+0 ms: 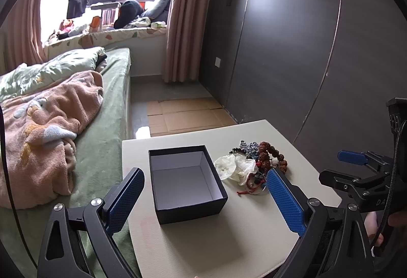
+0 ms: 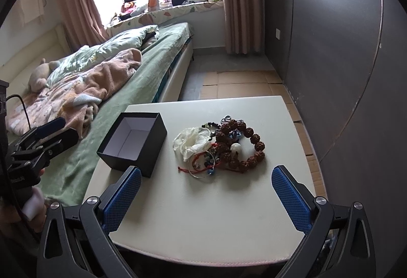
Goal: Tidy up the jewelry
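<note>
Jewelry (image 2: 223,145) lies in a tangled heap on the white table (image 2: 229,214), just right of an open black box (image 2: 132,143) that holds nothing. Both grippers hang over the near edge with jaws spread wide and nothing between them: the left gripper (image 1: 206,198) faces the box, and the right gripper (image 2: 206,192) faces the heap, where brown beads (image 2: 251,143) curl beside a white pouch (image 2: 190,142).

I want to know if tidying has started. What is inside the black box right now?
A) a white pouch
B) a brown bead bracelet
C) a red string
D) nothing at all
D: the black box shows only its bare white inside, while the jewelry pile still lies beside it on the white table, and both tools are open and hold nothing.
</note>
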`<state>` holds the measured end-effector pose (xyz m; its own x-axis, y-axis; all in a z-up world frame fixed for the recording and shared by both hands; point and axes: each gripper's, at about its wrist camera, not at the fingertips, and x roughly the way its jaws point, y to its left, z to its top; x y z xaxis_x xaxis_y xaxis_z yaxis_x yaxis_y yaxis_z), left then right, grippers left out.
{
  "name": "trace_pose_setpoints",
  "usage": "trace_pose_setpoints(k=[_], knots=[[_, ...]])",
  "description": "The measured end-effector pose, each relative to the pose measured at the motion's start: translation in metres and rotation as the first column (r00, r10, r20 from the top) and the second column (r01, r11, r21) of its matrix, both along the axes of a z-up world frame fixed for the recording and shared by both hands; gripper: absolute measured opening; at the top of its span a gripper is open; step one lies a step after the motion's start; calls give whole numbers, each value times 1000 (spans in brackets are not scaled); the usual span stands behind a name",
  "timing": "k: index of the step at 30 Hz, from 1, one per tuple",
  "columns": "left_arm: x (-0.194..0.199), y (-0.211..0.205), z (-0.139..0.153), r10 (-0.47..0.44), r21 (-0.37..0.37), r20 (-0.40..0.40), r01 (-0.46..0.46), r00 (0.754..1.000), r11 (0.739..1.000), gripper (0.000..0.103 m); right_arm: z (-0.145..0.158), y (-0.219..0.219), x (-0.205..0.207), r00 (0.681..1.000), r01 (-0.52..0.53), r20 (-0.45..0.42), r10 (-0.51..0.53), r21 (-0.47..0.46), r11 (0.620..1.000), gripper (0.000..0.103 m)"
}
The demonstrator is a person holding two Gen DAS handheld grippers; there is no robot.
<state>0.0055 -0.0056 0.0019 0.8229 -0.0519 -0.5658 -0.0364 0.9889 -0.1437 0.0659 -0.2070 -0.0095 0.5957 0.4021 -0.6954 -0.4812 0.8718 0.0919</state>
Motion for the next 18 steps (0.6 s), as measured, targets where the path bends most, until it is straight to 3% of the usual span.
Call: trace_pose_setpoints(k=[18], knots=[[11,-3,4,3,-38,9,-3,1000,999,97,9,-11,5,998,65,9,-66,68,996,103]])
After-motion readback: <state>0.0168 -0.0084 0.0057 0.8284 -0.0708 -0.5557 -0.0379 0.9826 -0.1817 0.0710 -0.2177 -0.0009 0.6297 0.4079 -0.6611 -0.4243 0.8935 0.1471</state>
